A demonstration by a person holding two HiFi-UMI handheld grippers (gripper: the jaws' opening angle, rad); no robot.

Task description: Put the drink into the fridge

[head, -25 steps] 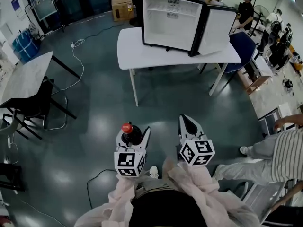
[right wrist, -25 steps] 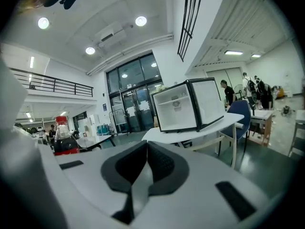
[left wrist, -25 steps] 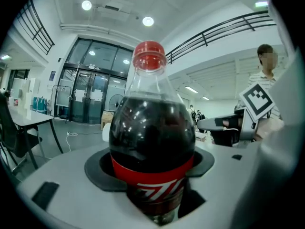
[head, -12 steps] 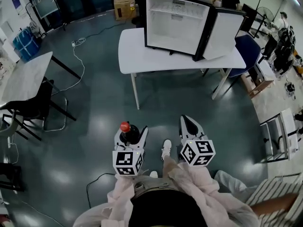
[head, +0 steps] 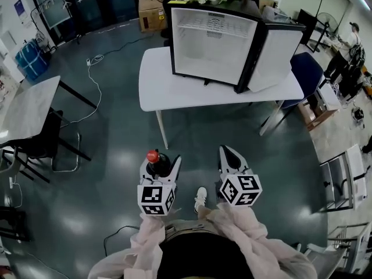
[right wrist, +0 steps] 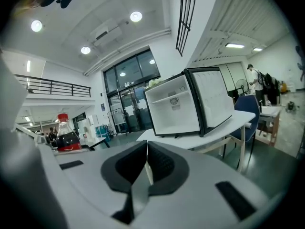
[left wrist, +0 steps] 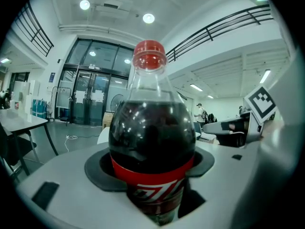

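A dark cola bottle (head: 158, 163) with a red cap and red label stands upright in my left gripper (head: 160, 168), whose jaws are shut on its body. In the left gripper view the bottle (left wrist: 151, 142) fills the middle, clasped at the label. My right gripper (head: 231, 158) hangs beside it, shut and empty, its pads (right wrist: 146, 165) meeting. Ahead, a small fridge (head: 215, 32) with its door (head: 278, 51) swung open to the right stands on a white table (head: 174, 89). Its white inside looks empty. The fridge (right wrist: 183, 104) also shows in the right gripper view, and so does the bottle (right wrist: 66, 135) at the left.
A grey table (head: 26, 109) with dark chairs (head: 40, 141) stands at the left. A blue chair (head: 305, 71) sits right of the white table. A cable (head: 96, 74) runs over the dark floor. People stand at the far right (head: 351, 36). White shelving (head: 340, 176) is at the right.
The white table and fridge have come closer and shifted a little left in the head view. The person at the right has left the view. Both grippers keep their hold and pose.
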